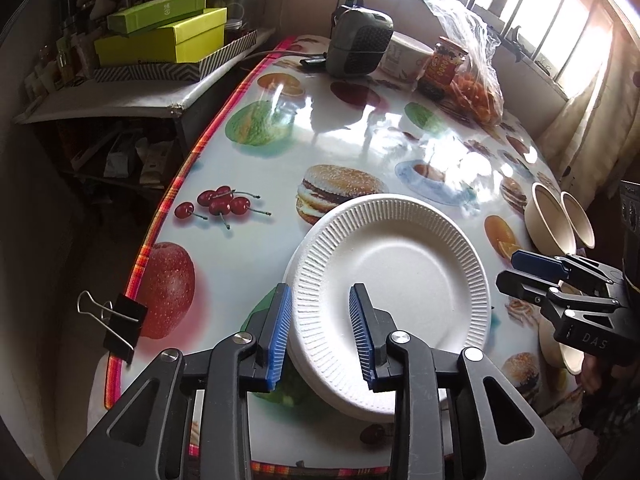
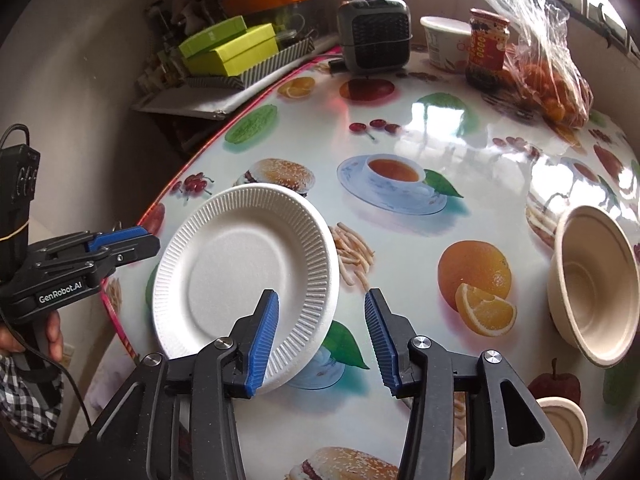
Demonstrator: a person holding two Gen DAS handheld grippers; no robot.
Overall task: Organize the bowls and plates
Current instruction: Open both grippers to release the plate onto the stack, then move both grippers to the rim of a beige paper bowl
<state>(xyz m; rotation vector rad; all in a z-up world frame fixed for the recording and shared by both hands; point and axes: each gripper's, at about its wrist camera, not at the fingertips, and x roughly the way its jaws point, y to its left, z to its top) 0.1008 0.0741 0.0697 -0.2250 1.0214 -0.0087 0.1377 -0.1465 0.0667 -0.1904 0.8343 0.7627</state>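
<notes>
I hold 2 black tongs with blue ribbed pads over a glossy table [image 1: 340, 120] printed with fruit, burgers and a teacup. My left tongs [image 1: 322, 336] are open, their pads straddling the near-left rim of a stack of white ridged paper plates [image 1: 400, 276] without pressing on it. My right tongs [image 2: 320, 344] are also open; the plates [image 2: 244, 276] lie flat on the table, their near-right rim between the pads and clear of both. 2 beige bowls [image 1: 560, 220] sit side by side beyond the plates on the right side of the table, with another bowl [image 2: 564, 420] near the table's front edge. A small grey heater [image 2: 374, 36], a jar [image 2: 488, 48] and a bag of oranges [image 2: 556, 80] stand along the far side.
</notes>
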